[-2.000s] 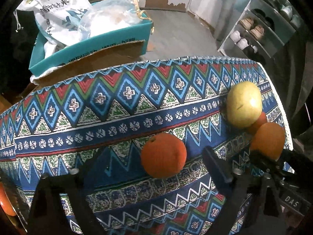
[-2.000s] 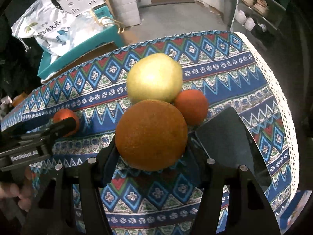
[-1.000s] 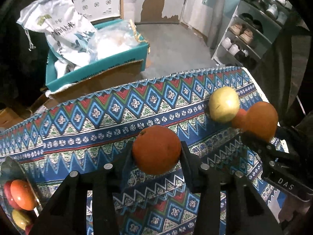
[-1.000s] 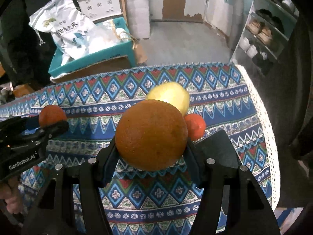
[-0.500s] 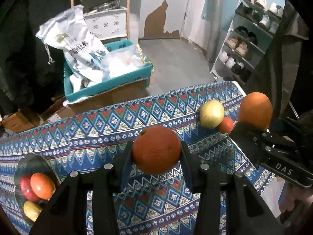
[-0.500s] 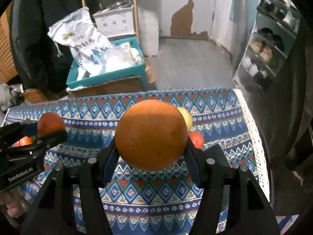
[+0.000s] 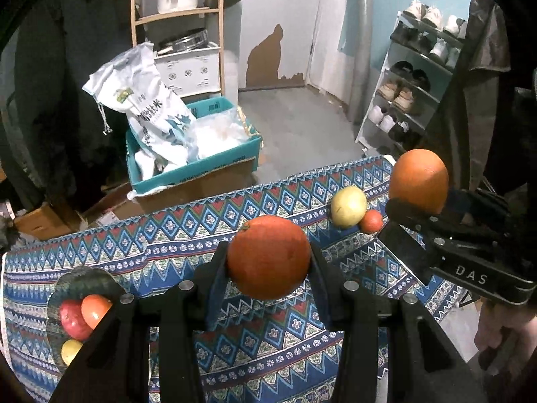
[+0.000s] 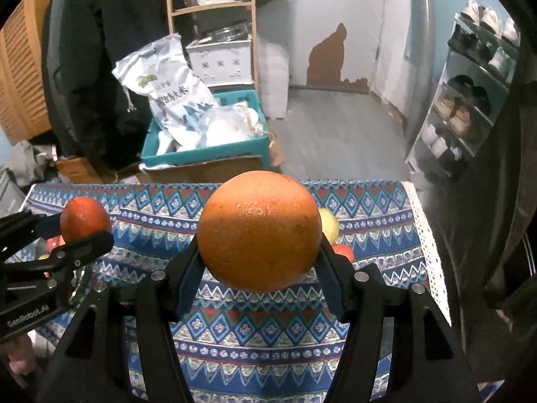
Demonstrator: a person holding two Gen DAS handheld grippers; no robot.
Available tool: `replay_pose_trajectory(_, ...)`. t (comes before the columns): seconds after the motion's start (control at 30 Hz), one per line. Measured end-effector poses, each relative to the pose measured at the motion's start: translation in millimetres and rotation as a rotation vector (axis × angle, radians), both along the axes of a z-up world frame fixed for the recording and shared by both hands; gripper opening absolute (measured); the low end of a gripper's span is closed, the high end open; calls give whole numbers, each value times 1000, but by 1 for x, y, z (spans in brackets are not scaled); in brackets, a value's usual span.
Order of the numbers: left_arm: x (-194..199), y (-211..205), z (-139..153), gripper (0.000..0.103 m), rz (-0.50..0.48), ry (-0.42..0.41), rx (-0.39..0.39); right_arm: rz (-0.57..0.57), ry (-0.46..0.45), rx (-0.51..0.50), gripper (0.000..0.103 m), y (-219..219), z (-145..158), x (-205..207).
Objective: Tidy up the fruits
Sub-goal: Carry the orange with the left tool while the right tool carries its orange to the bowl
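Observation:
My left gripper (image 7: 268, 262) is shut on a reddish orange (image 7: 268, 255), held well above the patterned tablecloth (image 7: 188, 235). My right gripper (image 8: 260, 252) is shut on a larger orange (image 8: 258, 231), also held high; it shows at the right of the left wrist view (image 7: 419, 179). A yellow apple (image 7: 348, 206) and a small red-orange fruit (image 7: 371, 221) lie together near the table's far right. A dark plate (image 7: 84, 282) at the left holds a red, an orange and a yellow fruit.
Behind the table stands a teal box (image 7: 201, 168) with a white sack (image 7: 147, 107) on cardboard. A shoe rack (image 7: 412, 77) is at the right, a wooden shelf (image 7: 178, 16) at the back. The tablecloth's lace edge (image 8: 426, 235) hangs at the right.
Both grippers closed on their oranges and lifted them from the table, rising and pulling back. The plate of fruit has come into the left wrist view.

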State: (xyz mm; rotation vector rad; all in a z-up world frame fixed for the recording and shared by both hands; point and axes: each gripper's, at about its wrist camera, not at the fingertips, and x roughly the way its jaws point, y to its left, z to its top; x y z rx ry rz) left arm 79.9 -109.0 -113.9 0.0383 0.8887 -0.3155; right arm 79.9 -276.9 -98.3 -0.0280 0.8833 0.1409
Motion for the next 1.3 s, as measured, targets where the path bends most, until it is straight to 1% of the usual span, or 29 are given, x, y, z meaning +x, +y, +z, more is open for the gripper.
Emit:
replay_pose_trajectory(0.3,-10,19,15,46,31,-27,-9,40,-33,6,62,20,19,-6)
replay_pose_trajectory(0.57,-15,48,18,46,77,-37,-19,84,-35,10,62,46,24,-4)
replay_pose_trajectory(1.0,-24,114,12,46,186,-31,-40,177,-14,36,62,108,22,6)
replay_pose_trajectory(1.3,-32,165,1,46,268,-8,-54,253,6,57,62,154,18,9)
